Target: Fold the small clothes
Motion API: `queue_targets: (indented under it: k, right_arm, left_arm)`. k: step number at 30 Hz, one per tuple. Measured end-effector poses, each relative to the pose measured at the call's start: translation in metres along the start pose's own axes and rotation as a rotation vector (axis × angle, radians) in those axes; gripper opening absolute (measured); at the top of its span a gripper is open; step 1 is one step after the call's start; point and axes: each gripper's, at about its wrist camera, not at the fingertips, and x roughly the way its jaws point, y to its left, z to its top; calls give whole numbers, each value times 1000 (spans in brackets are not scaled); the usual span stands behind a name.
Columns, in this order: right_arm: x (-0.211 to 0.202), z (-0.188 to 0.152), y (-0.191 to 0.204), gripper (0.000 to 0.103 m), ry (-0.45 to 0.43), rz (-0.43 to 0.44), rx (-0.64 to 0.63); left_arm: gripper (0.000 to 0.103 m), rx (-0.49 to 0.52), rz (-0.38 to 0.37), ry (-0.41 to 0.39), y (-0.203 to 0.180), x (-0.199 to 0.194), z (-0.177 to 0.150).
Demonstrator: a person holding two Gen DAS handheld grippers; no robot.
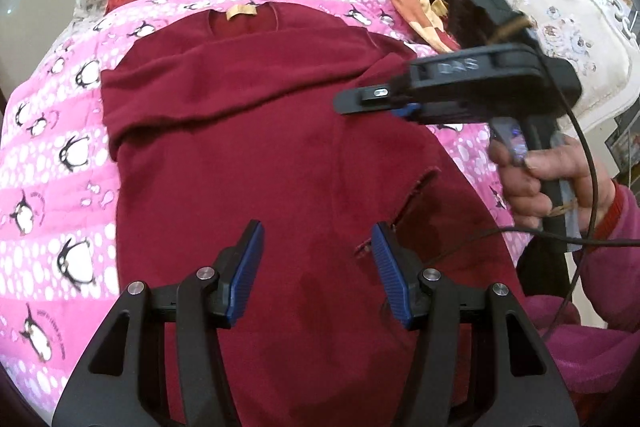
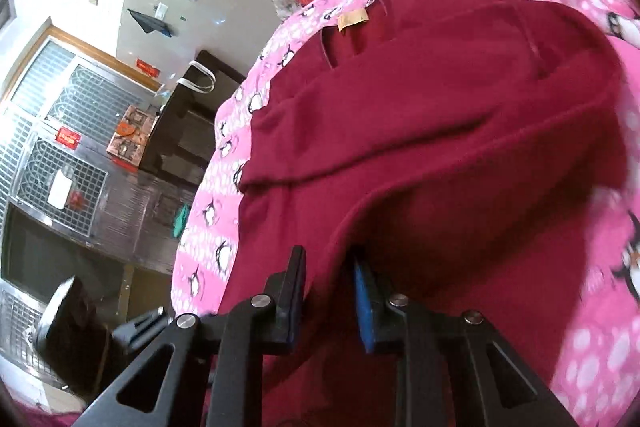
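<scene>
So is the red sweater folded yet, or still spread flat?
Partly folded: the red sweater has one sleeve laid across its chest, and the right gripper holds an edge, its jaws closed on the cloth.

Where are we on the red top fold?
Done: one sleeve lies folded across the chest of the red top, spread on the penguin blanket. In hand: right gripper is clamped on a raised fold of fabric. Left gripper hovers open. Left: laying that fold, then the lengthwise folds.

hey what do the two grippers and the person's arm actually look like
Both grippers, left and right, are black plastic with silver pivot bolts and ribbed blue finger pads. The right one has a pistol handle, raised lettering, a green light and a thin black cable. The hand is bare, with a magenta sleeve.
</scene>
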Motion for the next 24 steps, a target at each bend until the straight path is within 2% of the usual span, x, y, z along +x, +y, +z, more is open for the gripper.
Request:
queue_targets:
  k: [5,10,17,24]
  right_arm:
    - [14,4,-6,23,25,-5,37]
    - [19,7,-17,23,35,-19,62]
    - [30,7,-17,23,55,-10,68]
    - [28,2,-14,23,64,-13,55]
  left_arm:
    - [56,4,11,5,-3,14,8]
    - [56,51,-64,25,-8,8,8]
    - [56,18,-17,50,-3,24,14]
    - [56,-70,6,64,14,42,23]
